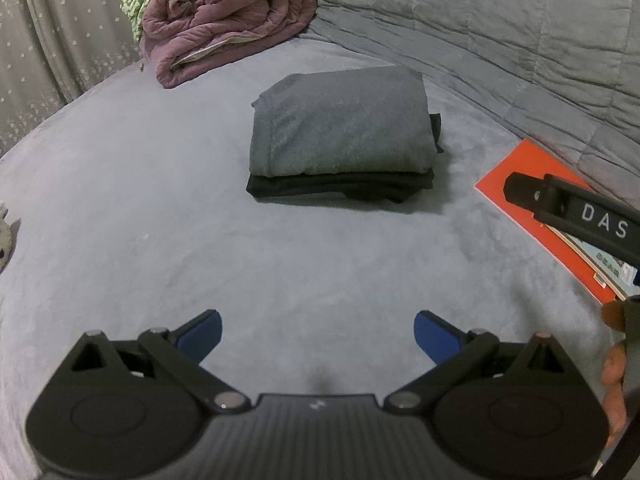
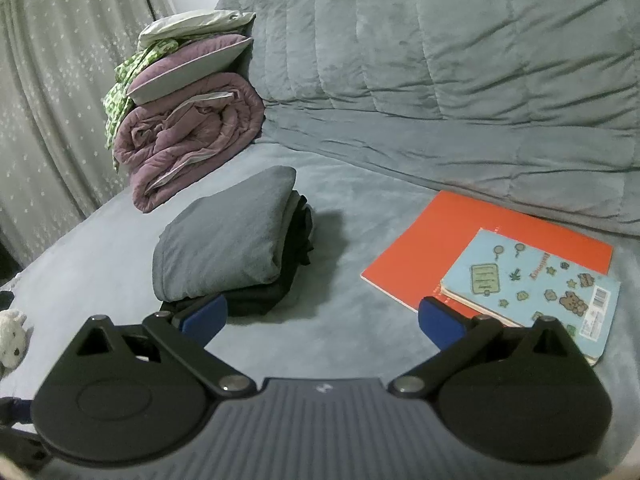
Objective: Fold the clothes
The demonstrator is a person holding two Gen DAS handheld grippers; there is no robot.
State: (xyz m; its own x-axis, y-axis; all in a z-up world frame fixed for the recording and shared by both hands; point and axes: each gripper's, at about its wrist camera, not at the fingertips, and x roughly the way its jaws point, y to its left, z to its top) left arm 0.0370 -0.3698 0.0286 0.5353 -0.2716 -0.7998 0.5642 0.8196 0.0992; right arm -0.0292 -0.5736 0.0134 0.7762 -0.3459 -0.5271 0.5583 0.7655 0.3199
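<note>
**Both grippers spread wide above a bed, folded clothes ahead**

The left gripper (image 1: pixel 318 334) has its blue-padded jaws wide apart, holding nothing, above a grey bed cover (image 1: pixel 160 220). The right gripper (image 2: pixel 323 320) is likewise spread wide and empty. Ahead of both lies a folded grey garment (image 1: pixel 340 124) stacked on a folded black garment (image 1: pixel 340 188). To the right of the stack, an orange notebook (image 2: pixel 460 232) lies flat with a light blue sticker-covered notebook (image 2: pixel 532 284) on top. Farther back, a rolled purple quilt (image 1: pixel 224 24) sits beside a starred curtain (image 1: pixel 52 40).
</note>
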